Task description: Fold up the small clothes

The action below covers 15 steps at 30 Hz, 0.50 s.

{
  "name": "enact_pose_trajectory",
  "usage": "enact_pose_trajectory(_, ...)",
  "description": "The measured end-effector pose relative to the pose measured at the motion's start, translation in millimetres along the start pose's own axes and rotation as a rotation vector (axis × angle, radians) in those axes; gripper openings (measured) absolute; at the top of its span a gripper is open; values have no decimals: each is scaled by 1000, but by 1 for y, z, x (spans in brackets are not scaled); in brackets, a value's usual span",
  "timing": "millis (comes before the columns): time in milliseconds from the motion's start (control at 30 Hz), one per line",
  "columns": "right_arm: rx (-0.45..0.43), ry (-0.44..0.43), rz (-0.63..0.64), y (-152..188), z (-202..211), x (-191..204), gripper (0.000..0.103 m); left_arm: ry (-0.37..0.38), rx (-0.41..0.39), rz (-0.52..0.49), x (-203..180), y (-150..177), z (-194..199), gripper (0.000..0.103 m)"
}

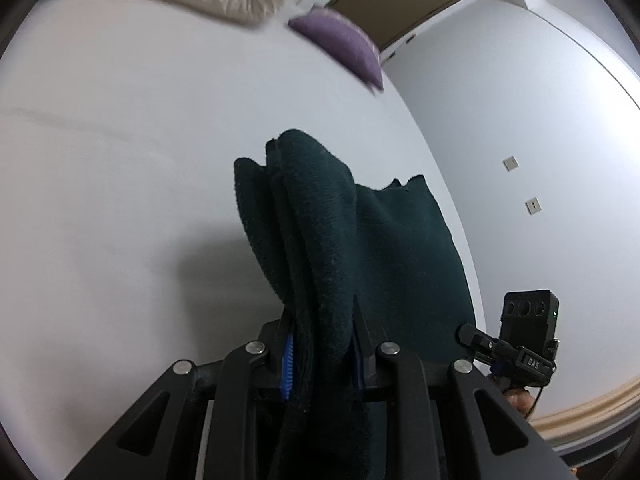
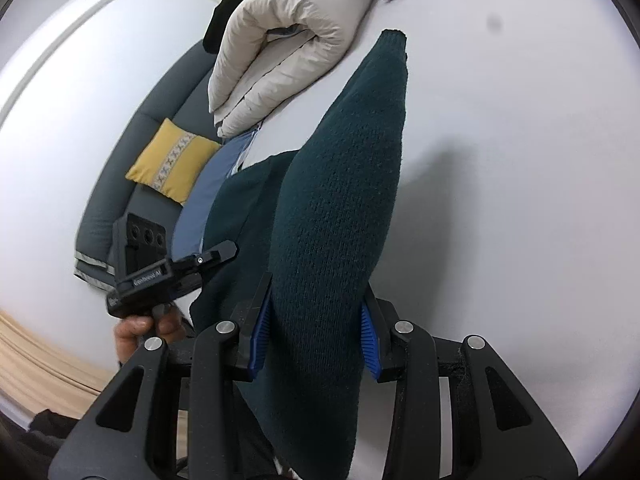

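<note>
Dark teal knitted garment [image 1: 340, 240], thick and nubbly, bunched into soft rolled folds and held up over a pale white bed surface [image 1: 120, 200]. Pinched in the left gripper [image 1: 322, 354], jaws drawn in tight on a thick wad of folds, blue ribbed pads [image 1: 288, 364] pressed against the knit on both sides. Same garment [image 2: 340, 220] clamped likewise in the right gripper [image 2: 314, 338], jaws held partly apart by the bulk of cloth between the blue pads [image 2: 368, 340]; a long tapering lobe of knit reaching away from the fingers toward a narrow cuff-like end. A further flap of the cloth hanging to the side, toward the other gripper.

Beyond the cloth in the right wrist view, the left gripper's black body [image 2: 160, 272] with a bare hand [image 2: 140, 330] below it. In the left wrist view, the right gripper's black body [image 1: 520, 340] low at the right edge.

Farther off: a puffy cream duvet [image 2: 288, 48], folded over in a fat roll; a purple cushion [image 1: 344, 48] near the bed's edge; a yellow cushion [image 2: 172, 164] with a patterned band, on a grey sofa [image 2: 120, 208]; smooth pale wall [image 1: 520, 100] with two small square plates.
</note>
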State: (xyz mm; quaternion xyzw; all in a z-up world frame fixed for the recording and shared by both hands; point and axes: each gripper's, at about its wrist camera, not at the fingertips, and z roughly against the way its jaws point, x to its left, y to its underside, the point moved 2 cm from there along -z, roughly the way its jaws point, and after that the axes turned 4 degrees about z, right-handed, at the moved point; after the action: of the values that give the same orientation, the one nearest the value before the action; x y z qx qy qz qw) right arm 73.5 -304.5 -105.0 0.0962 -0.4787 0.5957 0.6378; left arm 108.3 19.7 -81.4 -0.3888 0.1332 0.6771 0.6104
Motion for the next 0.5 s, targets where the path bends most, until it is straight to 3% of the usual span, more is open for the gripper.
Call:
enact_pose_trajectory(167, 16, 32, -72, 55, 15, -48, 35, -98, 89, 60, 39, 41, -58, 26)
enact_pose_trajectory(233, 46, 84, -137, 75, 5, -84, 36, -31, 75, 124, 52, 46, -64, 28)
enact_pose_trajectory(300, 3, 9, -201, 89, 4, -103, 35, -34, 71, 120, 51, 45, -62, 28)
enact_pose_trajectory(500, -32, 31, -162, 100, 12, -92, 37, -62, 67, 96, 47, 41, -64, 31)
